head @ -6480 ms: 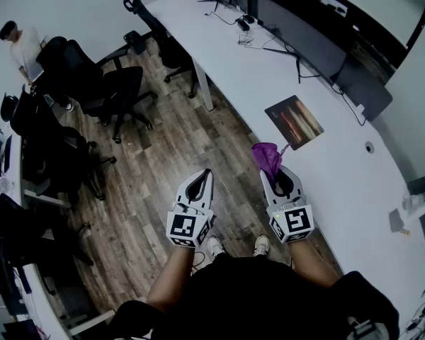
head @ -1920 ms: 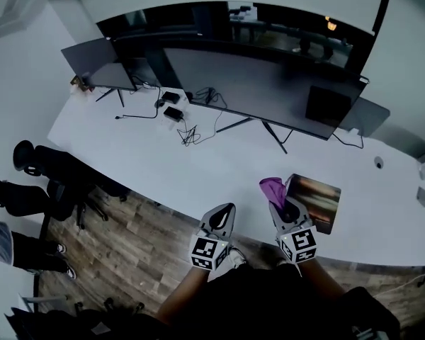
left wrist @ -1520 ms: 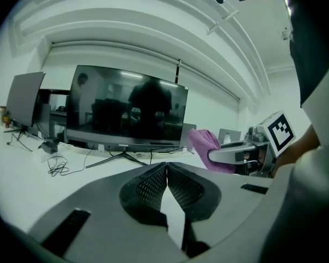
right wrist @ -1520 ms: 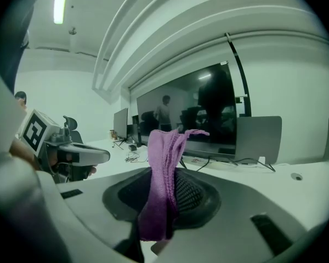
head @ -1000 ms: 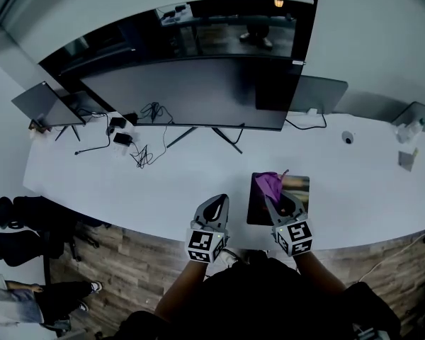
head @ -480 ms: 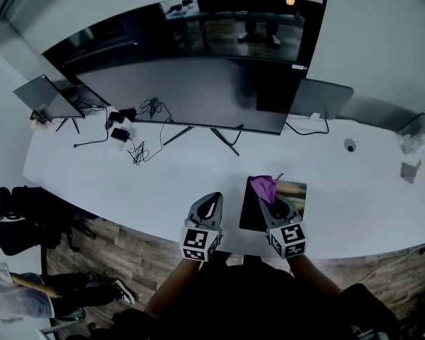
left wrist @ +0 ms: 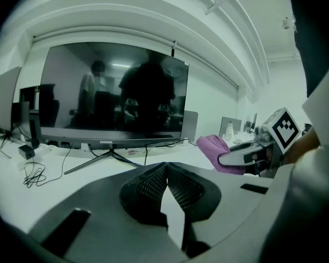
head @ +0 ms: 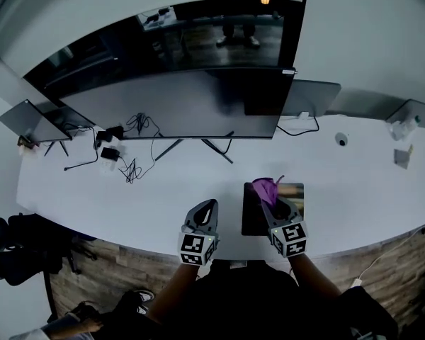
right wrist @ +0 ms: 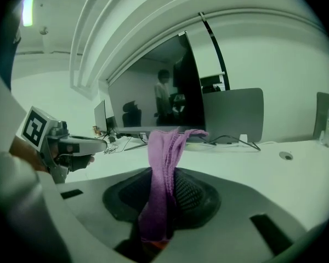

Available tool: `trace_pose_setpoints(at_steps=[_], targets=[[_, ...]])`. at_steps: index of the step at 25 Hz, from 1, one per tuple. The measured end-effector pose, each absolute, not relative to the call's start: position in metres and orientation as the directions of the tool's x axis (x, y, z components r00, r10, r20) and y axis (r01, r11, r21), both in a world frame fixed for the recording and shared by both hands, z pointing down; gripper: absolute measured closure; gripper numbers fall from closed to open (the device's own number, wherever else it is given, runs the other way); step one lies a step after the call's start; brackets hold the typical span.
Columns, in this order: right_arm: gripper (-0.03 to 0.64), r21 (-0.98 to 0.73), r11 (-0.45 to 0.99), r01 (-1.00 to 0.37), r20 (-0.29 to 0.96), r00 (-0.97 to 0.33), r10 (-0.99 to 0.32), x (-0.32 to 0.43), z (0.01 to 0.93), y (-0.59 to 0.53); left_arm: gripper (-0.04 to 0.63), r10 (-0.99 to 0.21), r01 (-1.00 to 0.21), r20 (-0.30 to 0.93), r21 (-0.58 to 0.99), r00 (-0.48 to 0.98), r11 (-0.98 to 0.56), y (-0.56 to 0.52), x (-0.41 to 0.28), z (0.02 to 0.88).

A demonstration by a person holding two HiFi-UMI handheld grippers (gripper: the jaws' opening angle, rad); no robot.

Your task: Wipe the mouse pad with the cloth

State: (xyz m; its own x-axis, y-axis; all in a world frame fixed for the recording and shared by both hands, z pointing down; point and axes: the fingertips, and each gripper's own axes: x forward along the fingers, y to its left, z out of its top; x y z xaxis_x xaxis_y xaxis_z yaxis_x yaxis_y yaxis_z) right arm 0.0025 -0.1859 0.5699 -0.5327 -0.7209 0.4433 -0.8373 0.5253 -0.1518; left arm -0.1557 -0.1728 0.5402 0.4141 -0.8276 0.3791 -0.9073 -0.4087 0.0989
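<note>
The dark mouse pad (head: pixel 252 218) lies on the white desk (head: pixel 127 197), near its front edge. My right gripper (head: pixel 273 201) hovers over the pad, shut on a purple cloth (head: pixel 265 188) that sticks up from its jaws. In the right gripper view the cloth (right wrist: pixel 163 163) runs between the ribbed pads and flops forward. My left gripper (head: pixel 210 205) is left of the pad, above the desk, shut with nothing in it. The left gripper view shows its pads (left wrist: pixel 178 185) meeting at the tips, with the cloth (left wrist: pixel 214 149) off to the right.
A large dark monitor (head: pixel 177 105) stands across the back of the desk, a smaller screen (head: pixel 39 119) at far left. Cables and adapters (head: pixel 120 151) lie at the left. A small round object (head: pixel 341 139) and a bottle (head: pixel 404 127) sit far right. Wood floor (head: pixel 92 264) lies below the desk edge.
The person has come from the aisle to face the desk. The right gripper, still shut on the cloth, now hangs over the mouse pad. The left gripper stays shut beside it.
</note>
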Motion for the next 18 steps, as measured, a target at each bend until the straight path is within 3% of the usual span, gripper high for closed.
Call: trace_pose_setpoints(at_steps=[7, 18], targets=[[0.503, -0.099, 0.478, -0.873, 0.523, -0.454, -0.721, -0.007, 0.584, -0.192, 0.574, -0.834, -0.926, 0.412, 0.085, 0.368, -0.367, -0.183, -0.173, 0.552], [0.503, -0.175, 0.444, -0.879, 0.593, -0.454, -0.665, -0.037, 0.624, -0.199, 0.572, -0.785, -0.885, 0.414, 0.155, 0.462, -0.440, -0.170, -0.169, 0.564]])
